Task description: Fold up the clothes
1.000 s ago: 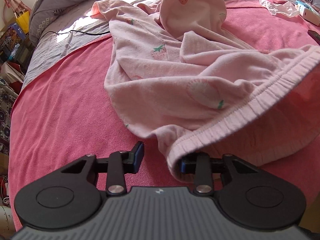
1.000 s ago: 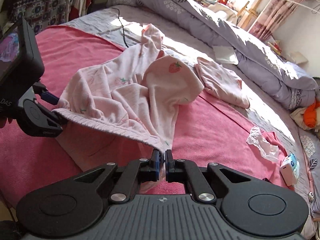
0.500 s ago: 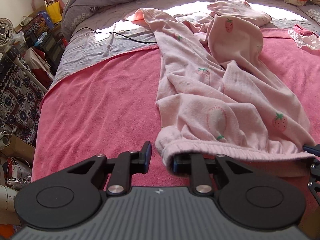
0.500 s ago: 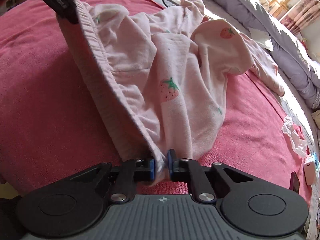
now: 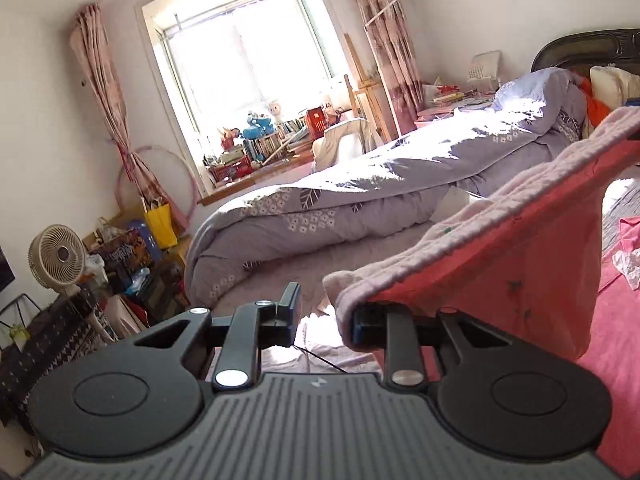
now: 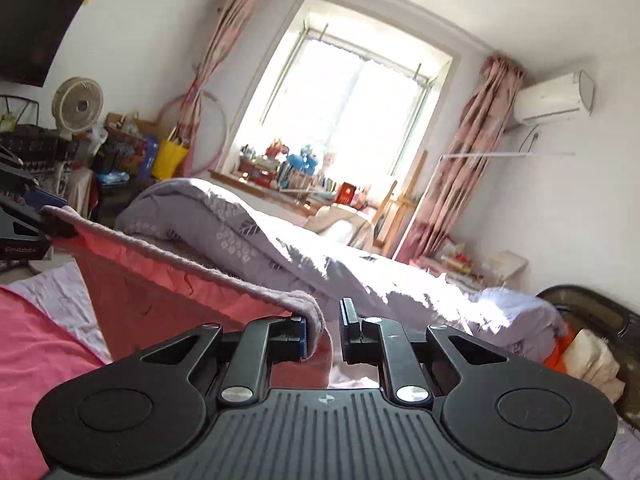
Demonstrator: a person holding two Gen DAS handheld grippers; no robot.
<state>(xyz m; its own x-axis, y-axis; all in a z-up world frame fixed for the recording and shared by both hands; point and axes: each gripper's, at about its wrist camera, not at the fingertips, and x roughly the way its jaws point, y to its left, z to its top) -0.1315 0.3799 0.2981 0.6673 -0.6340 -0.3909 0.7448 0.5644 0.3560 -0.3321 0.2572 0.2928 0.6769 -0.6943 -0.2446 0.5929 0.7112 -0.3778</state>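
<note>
The pale pink ribbed-waistband cotton garment point(image 5: 460, 240) hung stretched in the air between the two tongs, above the bed. The left gripper point(image 5: 324, 320) and the right gripper point(image 6: 323, 334) both stood parted, each with the waistband draped over one finger only. Since neither tong was clamped on it, any slack or tilt would probably let the waistband slide off and drop the garment in a heap.
</note>
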